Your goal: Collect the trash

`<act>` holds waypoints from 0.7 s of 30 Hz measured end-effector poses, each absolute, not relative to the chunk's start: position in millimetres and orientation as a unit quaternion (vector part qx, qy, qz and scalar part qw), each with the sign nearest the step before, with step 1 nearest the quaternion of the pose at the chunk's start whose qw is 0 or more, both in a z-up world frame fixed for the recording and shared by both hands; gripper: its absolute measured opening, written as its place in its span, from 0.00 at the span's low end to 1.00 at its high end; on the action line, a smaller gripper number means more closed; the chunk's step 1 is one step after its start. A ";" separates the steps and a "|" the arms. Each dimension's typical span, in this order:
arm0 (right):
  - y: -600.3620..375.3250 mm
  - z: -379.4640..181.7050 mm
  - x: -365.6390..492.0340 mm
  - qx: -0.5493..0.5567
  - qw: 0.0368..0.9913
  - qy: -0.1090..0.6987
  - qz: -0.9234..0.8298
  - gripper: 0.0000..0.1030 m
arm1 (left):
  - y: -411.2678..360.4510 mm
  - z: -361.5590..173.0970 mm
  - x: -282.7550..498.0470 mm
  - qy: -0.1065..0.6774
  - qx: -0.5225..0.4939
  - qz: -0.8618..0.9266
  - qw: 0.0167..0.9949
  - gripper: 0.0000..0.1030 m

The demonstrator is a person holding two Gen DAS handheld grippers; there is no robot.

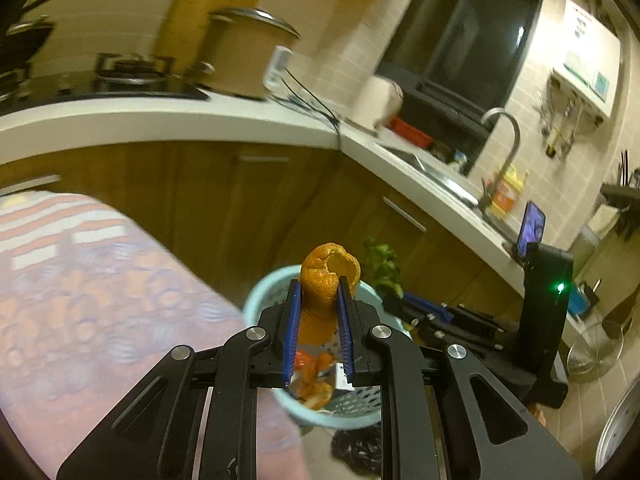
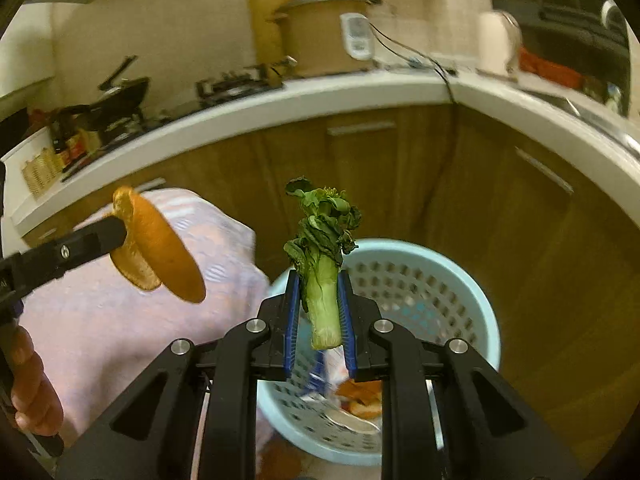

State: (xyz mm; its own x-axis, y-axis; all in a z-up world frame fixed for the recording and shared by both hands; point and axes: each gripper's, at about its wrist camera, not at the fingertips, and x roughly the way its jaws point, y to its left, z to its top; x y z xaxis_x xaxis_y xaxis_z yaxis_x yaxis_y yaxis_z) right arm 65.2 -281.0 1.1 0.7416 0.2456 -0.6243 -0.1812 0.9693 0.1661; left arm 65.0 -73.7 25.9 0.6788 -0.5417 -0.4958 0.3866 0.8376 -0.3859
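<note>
Right now your left gripper (image 1: pixel 319 288) is pinching an orange peel (image 1: pixel 326 280) between its narrowed blue pads, holding it above the pale blue basket (image 1: pixel 256 300). Your right gripper (image 2: pixel 319 280) is clamping a wilted green vegetable stalk (image 2: pixel 322 264), leaves up, over the same basket, where more peel scraps (image 2: pixel 362 398) are lying. Beyond, the patterned tablecloth (image 1: pixel 80 280) is showing, then wooden cabinets (image 2: pixel 360 168) and the white counter (image 2: pixel 320 88) with its pot (image 2: pixel 324 36).
</note>
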 end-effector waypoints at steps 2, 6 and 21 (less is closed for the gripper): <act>-292.5 -12.5 69.7 0.054 0.926 0.358 0.103 0.16 | -89.1 19.3 73.4 0.319 -0.118 -0.263 0.903 0.15; -307.7 -32.1 77.0 0.066 0.916 0.385 0.088 0.17 | -117.9 1.7 89.9 0.345 -0.100 -0.273 0.893 0.16; -318.2 -42.4 75.0 0.088 0.910 0.397 0.081 0.48 | -112.7 -21.5 105.9 0.378 -0.103 -0.254 0.884 0.59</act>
